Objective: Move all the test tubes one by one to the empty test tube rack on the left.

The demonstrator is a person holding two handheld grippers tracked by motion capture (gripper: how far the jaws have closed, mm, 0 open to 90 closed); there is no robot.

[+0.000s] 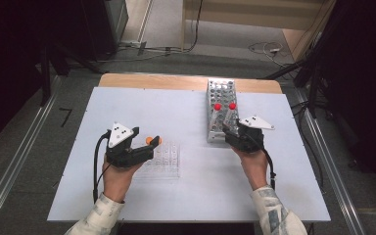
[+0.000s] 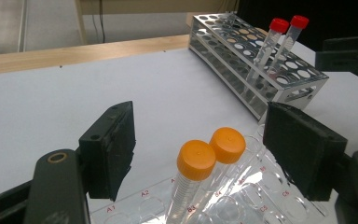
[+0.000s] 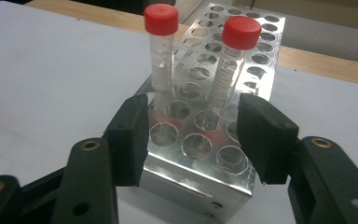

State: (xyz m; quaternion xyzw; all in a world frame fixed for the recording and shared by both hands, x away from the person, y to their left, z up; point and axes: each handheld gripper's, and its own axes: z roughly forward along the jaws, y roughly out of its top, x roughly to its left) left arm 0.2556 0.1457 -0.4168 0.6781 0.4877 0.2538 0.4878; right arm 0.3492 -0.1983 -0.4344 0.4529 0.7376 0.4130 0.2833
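Observation:
Two orange-capped tubes stand tilted in a clear plastic rack with red hole labels. My left gripper is open around them, its pads clear of both caps. In the high view the left gripper sits at the clear rack's left end by the orange caps. Two red-capped tubes stand in a metal rack. My right gripper is open at that rack's near end, just short of the tubes. From above, the right gripper is at the metal rack's front.
A white board covers the wooden table. The metal rack has several free holes behind the red tubes. Cables lie on the floor beyond the table. Dark equipment stands at both sides.

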